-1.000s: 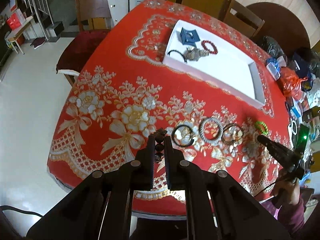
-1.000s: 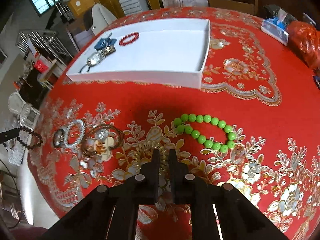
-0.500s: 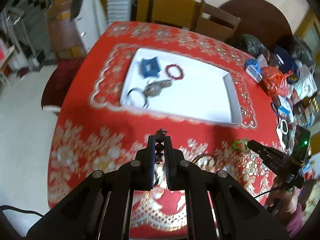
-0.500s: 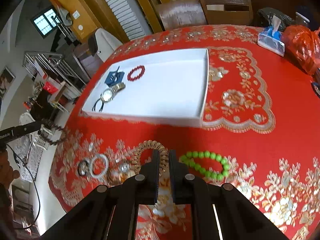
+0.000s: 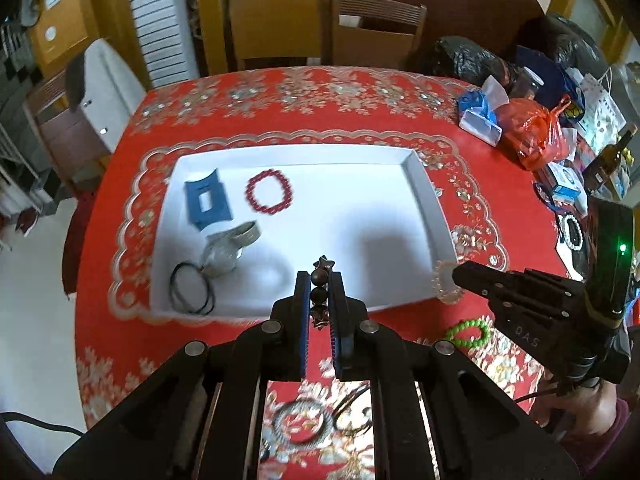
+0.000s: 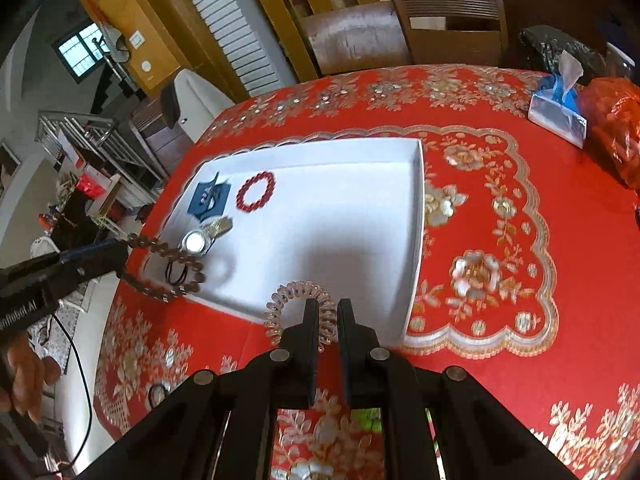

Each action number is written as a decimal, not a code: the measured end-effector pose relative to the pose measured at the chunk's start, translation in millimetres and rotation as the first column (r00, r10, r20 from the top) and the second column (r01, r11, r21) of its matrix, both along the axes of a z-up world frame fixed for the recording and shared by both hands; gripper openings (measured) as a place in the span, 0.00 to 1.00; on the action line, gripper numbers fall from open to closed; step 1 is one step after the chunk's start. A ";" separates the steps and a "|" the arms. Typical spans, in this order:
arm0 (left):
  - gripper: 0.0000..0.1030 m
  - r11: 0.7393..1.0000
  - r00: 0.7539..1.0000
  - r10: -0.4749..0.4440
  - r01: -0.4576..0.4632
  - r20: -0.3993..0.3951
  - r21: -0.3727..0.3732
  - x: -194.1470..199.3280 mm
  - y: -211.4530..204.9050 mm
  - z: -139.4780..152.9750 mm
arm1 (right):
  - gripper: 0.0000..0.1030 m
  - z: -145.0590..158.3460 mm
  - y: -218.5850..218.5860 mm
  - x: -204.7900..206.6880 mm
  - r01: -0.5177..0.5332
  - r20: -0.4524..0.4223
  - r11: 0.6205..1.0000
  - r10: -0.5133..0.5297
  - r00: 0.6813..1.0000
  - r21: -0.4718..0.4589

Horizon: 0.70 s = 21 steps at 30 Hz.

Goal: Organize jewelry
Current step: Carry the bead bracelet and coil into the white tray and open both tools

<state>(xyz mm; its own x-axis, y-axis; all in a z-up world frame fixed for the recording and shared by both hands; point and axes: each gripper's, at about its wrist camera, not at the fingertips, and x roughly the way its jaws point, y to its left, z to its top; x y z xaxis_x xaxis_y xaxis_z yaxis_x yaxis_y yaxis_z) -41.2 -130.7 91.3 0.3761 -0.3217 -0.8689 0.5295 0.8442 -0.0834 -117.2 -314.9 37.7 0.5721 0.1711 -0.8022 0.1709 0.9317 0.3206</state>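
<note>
A white tray (image 5: 424, 196) lies on the red tablecloth; it also shows in the right wrist view (image 6: 416, 240). In it are a red bead bracelet (image 5: 269, 197), a blue card (image 5: 208, 204), a watch (image 5: 224, 254) and a black band (image 5: 191, 289). My left gripper (image 5: 319, 280) is shut on a dark bead bracelet (image 6: 168, 264) and holds it above the tray's near edge. My right gripper (image 6: 328, 308) is shut on a clear coil hair tie (image 6: 298, 308), over the tray's near right corner; the tie also shows in the left wrist view (image 5: 443, 282).
A green bead bracelet (image 5: 468, 330) and several bangles (image 5: 304, 420) lie on the cloth in front of the tray. Bags, a tissue pack (image 5: 478, 118) and a bottle crowd the table's right side. Chairs (image 5: 376, 32) stand behind the table.
Both grippers have lifted their pieces off the cloth and moved forward to the tray. The dark bracelet and the coil tie now hang over its near edge.
</note>
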 end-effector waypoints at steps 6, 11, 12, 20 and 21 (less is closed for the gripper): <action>0.07 0.999 0.999 -0.032 0.032 -0.019 -0.001 20.8 -24.5 -13.1 | 0.08 -4.3 -7.1 29.7 0.018 -0.024 1.000 -0.018 1.000 0.000; 0.07 1.000 0.998 -0.026 0.026 -0.061 -0.008 38.5 -28.1 -33.4 | 0.08 -13.8 -3.7 59.0 0.003 -0.053 1.000 -0.003 0.999 -0.001; 0.07 1.000 0.997 -0.018 0.018 -0.072 -0.004 42.3 -26.3 -38.9 | 0.08 -14.7 -2.8 64.0 0.001 -0.056 1.000 -0.001 0.998 -0.001; 0.07 0.993 0.974 0.114 -0.111 -0.195 0.026 75.5 21.5 -86.3 | 0.08 -36.4 11.7 130.4 -0.034 -0.112 0.999 0.032 0.993 -0.014; 0.07 0.992 0.970 0.122 -0.120 -0.209 0.023 77.2 25.9 -90.2 | 0.08 -39.2 13.8 135.9 -0.037 -0.117 0.999 0.035 0.993 -0.015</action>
<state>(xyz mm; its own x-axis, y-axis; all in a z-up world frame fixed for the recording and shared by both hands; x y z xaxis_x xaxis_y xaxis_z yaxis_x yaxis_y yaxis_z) 36.0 -104.8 1.1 0.2210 -0.2758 -0.9355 0.3947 0.9024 -0.1728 18.7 -301.1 -1.4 0.4683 0.1757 -0.8659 0.1724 0.9430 0.2845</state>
